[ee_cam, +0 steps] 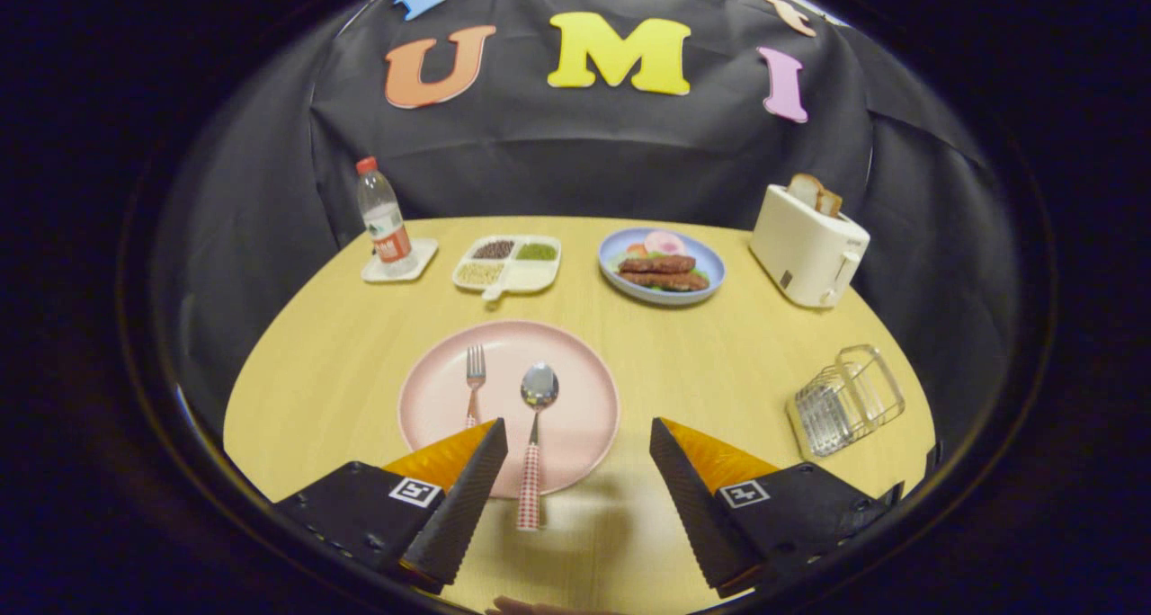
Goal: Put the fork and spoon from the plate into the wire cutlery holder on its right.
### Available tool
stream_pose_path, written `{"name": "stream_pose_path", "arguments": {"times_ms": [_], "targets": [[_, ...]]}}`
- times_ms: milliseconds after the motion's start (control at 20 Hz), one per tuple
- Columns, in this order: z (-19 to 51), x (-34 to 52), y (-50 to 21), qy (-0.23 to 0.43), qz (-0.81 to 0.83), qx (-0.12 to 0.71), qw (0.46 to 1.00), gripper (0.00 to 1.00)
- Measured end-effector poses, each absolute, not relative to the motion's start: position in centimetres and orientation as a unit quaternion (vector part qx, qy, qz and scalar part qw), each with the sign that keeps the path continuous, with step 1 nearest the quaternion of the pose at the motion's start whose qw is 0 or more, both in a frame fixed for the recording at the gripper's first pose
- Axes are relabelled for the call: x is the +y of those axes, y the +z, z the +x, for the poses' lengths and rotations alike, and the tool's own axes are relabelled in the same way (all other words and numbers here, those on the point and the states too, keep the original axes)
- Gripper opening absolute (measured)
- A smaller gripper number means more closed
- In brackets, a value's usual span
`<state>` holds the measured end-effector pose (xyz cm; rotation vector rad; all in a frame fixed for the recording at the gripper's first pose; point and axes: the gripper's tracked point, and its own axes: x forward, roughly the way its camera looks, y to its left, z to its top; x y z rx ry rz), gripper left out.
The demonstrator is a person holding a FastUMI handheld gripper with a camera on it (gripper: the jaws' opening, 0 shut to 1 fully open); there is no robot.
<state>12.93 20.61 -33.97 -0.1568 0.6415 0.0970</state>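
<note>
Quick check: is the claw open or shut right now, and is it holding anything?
Claw: open and empty, fingers spread wide above the near edge of the pink plate; the spoon lies between them, untouched.

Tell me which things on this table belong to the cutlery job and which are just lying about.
Job:
- silver fork on the plate
- silver spoon with checked handle, between the open fingers
- round pink plate
- wire cutlery holder
- gripper

Lying about:
- clear water bottle with red cap
- white divided tray
- blue plate of food
- white toaster
</note>
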Motion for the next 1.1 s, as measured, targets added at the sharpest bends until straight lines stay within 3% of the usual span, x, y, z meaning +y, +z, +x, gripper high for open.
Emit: {"name": "stream_pose_path", "arguments": {"times_ms": [250, 450, 550, 1050, 1100], "targets": [[14.0, 21.3, -38.0, 0.040, -0.067, 0.367, 0.927, 0.83], [14.8, 21.2, -38.5, 0.026, -0.086, 0.372, 0.924, 0.67], [15.0, 21.0, -38.3, 0.020, -0.102, 0.375, 0.921, 0.54], [15.0, 22.5, -37.8, 0.050, -0.123, 0.372, 0.919, 0.49], [15.1, 22.4, -38.7, 0.051, -0.125, 0.382, 0.914, 0.44]]}}
